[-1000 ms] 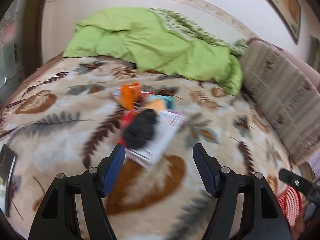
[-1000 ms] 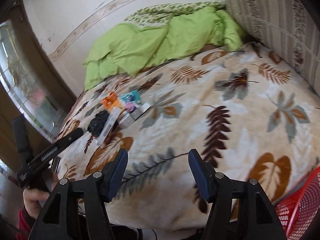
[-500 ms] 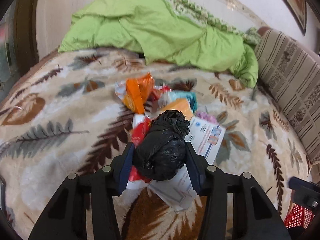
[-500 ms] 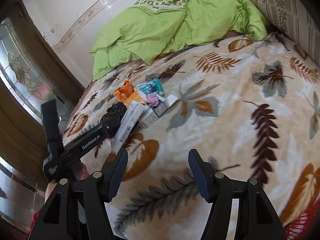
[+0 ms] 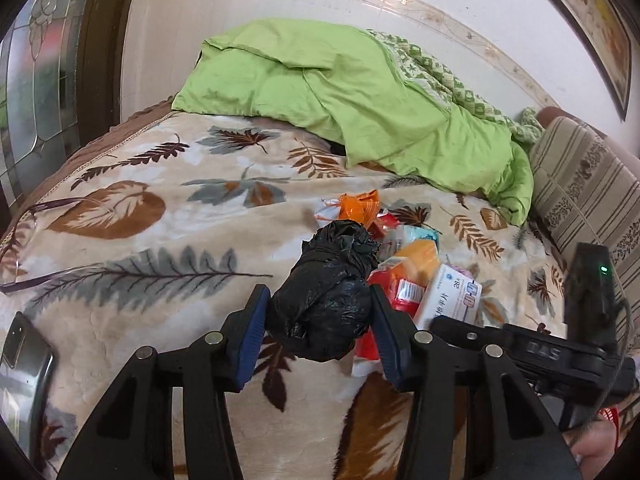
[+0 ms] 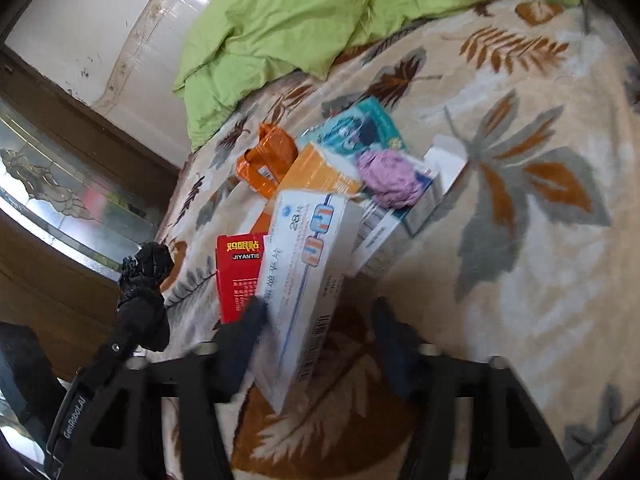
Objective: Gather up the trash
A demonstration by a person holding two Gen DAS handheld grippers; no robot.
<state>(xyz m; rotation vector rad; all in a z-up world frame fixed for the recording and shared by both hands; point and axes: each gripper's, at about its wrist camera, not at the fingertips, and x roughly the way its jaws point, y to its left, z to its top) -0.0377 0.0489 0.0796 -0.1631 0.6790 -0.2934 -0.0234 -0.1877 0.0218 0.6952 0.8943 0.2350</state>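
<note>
My left gripper is shut on a crumpled black plastic bag and holds it above the leaf-patterned blanket; the bag also shows in the right wrist view. A pile of trash lies on the bed: a long white medicine box, a red box, an orange box, an orange wrapper, a teal packet and a purple wad. My right gripper is open, its fingers on either side of the white box's near end.
A green duvet is heaped at the head of the bed. A striped cushion lies on the right. A phone lies at the blanket's left edge. A bit of red basket shows at lower right. A glass door stands left.
My left gripper closed on the black bag and lifted it off the pile. My right gripper moved in over the bed to the white box.
</note>
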